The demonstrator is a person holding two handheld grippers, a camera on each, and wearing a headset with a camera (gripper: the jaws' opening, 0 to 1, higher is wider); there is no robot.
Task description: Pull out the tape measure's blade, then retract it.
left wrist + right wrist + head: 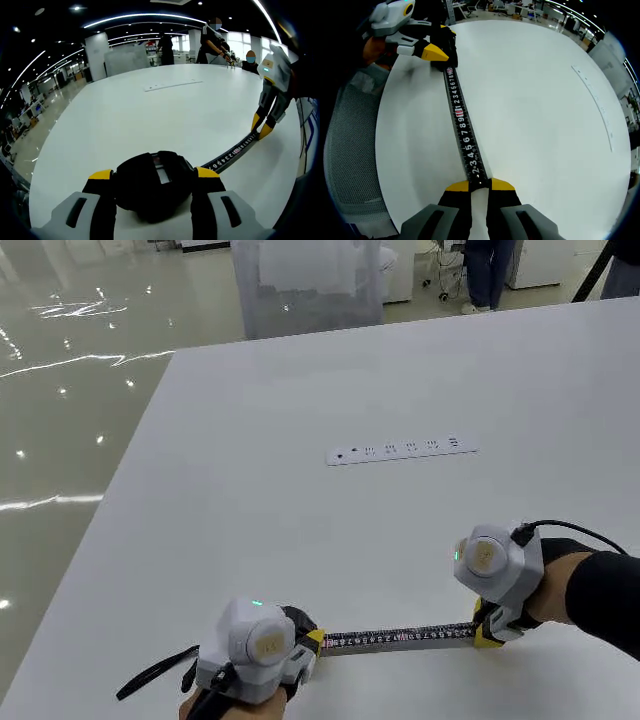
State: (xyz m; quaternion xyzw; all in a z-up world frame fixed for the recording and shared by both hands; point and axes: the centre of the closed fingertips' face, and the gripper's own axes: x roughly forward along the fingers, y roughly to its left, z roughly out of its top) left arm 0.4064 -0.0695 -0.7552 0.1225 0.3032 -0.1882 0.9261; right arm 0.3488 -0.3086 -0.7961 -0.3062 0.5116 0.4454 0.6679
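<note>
Left gripper (154, 174): I clamp the tape measure case (155, 196), anchoring it on the counter (300, 440);
Right gripper (480, 186): pinches the blade (461, 115) tip, taut between both grippers;
Stage: retraction pending, I judge

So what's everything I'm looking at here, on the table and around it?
table: one, white, under everything.
tape measure: one, black case, in the left gripper's jaws.
blade: one, black with white numbers, stretched between the two grippers.
power strip: one, white, mid-table.
chair: one, grey mesh, beside the table.
people: a few, dark clothes, at the far side.
left gripper: white, black-and-yellow jaws, shut on the case.
right gripper: same colours, shut on the blade's end.
sleeve: black, behind the right gripper.
</note>
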